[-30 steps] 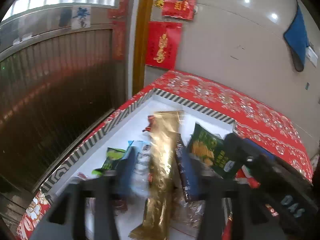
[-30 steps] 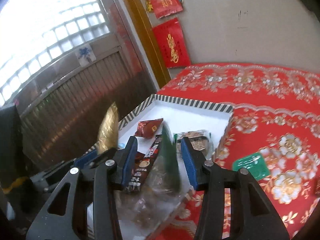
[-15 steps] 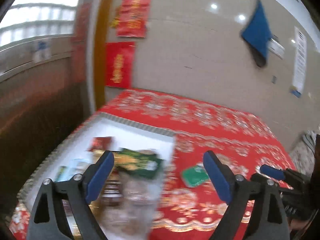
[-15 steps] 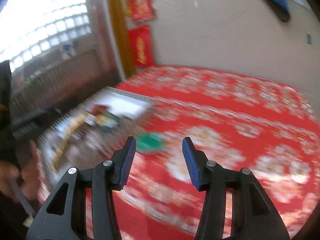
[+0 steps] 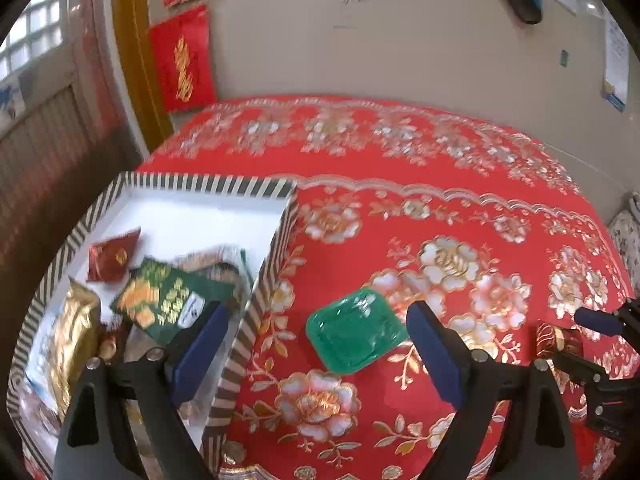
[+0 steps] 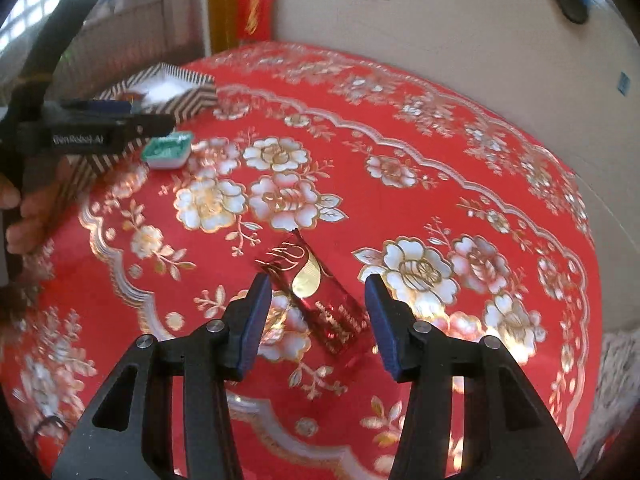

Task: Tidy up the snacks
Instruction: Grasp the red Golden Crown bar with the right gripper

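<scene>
A striped box (image 5: 276, 248) on the red floral tablecloth holds several snacks: a green bag (image 5: 168, 296), a red packet (image 5: 112, 254), a gold packet (image 5: 74, 332). My left gripper (image 5: 316, 346) is open and empty, with a green jelly cup (image 5: 354, 330) on the cloth between its fingers. My right gripper (image 6: 316, 320) is open and empty, its fingers on either side of a red and gold snack box (image 6: 316, 300) lying on the cloth. That red box (image 5: 556, 338) and the right gripper's tip (image 5: 598, 320) show at the right of the left wrist view.
The striped box (image 6: 176, 90) and green cup (image 6: 168, 150) sit far left in the right wrist view, beside the left gripper body (image 6: 88, 132) and the hand. The table stands against a beige wall with red hangings (image 5: 184, 60). A metal shutter is at the left.
Both grippers let go of their snacks in the striped box and swung right. The left now frames the green cup; the right now frames the red and gold box.
</scene>
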A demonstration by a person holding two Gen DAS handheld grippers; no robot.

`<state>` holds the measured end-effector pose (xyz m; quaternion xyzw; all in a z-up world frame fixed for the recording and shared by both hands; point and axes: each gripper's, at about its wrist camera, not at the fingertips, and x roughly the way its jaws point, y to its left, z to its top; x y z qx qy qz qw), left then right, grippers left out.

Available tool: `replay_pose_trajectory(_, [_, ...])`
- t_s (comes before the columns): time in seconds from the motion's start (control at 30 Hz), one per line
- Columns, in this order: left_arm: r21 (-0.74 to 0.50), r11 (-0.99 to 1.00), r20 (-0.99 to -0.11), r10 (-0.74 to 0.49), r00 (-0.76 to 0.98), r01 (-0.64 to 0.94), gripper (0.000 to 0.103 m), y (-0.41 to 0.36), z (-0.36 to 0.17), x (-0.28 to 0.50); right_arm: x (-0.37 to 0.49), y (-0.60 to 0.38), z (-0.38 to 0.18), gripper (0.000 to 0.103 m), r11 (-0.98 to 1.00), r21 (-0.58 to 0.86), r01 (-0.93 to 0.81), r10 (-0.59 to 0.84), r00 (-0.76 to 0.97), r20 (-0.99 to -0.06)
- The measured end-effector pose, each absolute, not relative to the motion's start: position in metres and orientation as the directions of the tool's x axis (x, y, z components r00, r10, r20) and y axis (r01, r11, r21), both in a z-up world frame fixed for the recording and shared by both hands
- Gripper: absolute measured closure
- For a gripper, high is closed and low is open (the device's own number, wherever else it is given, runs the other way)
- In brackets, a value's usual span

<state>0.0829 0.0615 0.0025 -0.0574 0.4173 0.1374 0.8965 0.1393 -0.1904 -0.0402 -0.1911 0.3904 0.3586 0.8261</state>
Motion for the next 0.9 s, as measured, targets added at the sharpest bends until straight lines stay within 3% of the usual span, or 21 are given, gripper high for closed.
replay_pose_trajectory(0.17, [-0.004,0.951,-0.78,0.19,0.596,-0.309,0.011,0.065,0.0,0.084,0.153,-0.183,-0.052,0.055,0.64,-0.018,-0.768,0.446,0.39,-0.806])
replay_pose_trajectory(0.33, [-0.098,0.947,-0.788,0.114,0.605,-0.306,0.011,0.078,0.018,0.09,0.148,-0.189,-0.054,0.056,0.663,0.033,-0.748,0.463,0.376,-0.803])
replay_pose_trajectory(0.47, [-0.146,0.95,-0.815,0.044,0.578,-0.278,0.011,0.083,0.025,0.098,0.137,-0.191,-0.052,0.073,0.721,0.041,-0.691,0.446,0.418,-0.791])
replay_pose_trajectory(0.7, [-0.051,0.958,-0.836,0.113,0.538,-0.281,0.011,0.07,0.012,0.105,0.132,-0.184,-0.053,0.077,0.783,0.068,-0.619,0.438,0.47,-0.766])
replay_pose_trajectory(0.9, [0.118,0.97,-0.84,0.212,0.5,-0.213,0.011,0.054,-0.008,0.12,0.127,-0.2,-0.041,0.077,0.756,0.166,-0.633,0.549,0.476,-0.687])
